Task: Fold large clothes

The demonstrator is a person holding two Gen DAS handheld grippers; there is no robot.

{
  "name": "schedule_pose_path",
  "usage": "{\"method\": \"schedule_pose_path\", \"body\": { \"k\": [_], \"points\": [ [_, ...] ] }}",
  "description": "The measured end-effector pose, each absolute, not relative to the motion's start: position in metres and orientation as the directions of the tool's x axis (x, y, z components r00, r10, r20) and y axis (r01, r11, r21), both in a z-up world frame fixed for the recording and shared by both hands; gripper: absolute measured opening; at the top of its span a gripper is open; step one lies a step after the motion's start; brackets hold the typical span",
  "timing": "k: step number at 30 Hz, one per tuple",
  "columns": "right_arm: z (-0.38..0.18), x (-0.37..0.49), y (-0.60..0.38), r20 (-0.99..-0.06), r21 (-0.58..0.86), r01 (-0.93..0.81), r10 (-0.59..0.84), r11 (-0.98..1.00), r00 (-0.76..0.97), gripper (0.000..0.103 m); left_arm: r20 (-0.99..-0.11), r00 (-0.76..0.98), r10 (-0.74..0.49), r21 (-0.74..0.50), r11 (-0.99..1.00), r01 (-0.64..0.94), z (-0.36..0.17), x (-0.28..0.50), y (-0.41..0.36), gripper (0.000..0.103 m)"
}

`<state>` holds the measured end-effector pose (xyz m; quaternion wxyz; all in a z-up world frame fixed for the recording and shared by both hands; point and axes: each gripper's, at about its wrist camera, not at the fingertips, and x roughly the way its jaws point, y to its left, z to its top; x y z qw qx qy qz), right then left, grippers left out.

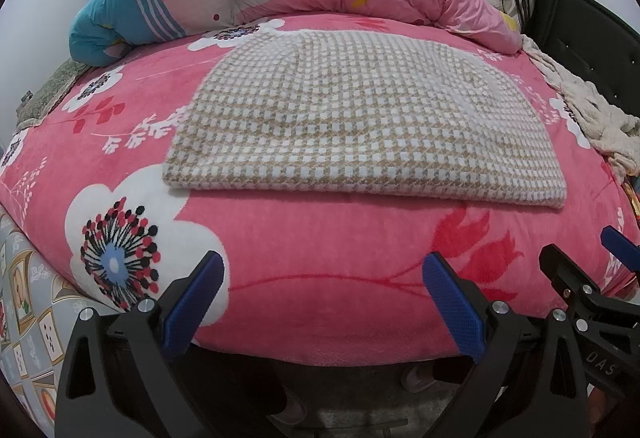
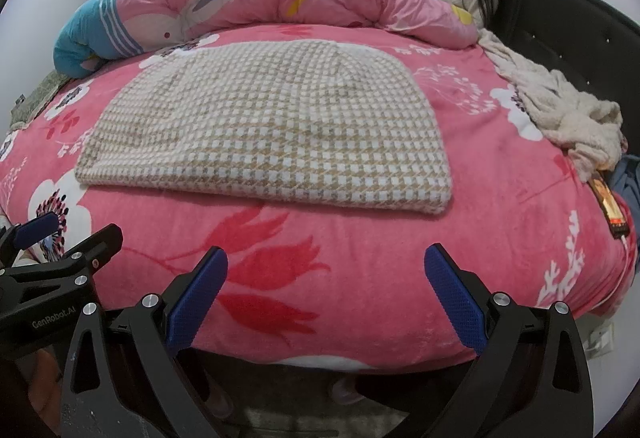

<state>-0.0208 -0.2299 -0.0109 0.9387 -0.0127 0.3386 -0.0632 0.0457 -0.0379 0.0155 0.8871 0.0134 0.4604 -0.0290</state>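
Garment folded flat on bed (both tools agape).

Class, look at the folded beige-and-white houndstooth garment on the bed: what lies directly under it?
The folded beige-and-white houndstooth garment rests on the pink fleece bedspread with white flowers. The bedspread's pattern beneath the garment is covered, so anything else under it cannot be seen.
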Motion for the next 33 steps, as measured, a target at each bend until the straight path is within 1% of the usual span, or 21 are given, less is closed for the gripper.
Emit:
{"method": "schedule_pose_path", "body": {
  "k": [33],
  "points": [
    [-0.01,-0.0216,-0.2339,-0.637,-0.064,0.108,-0.124,0.992,0.761,0.095,-0.818,0.574,-0.041,-0.005,0.998,0.064,0.0162,0.0459,-0.037,0.098]
  ]
}}
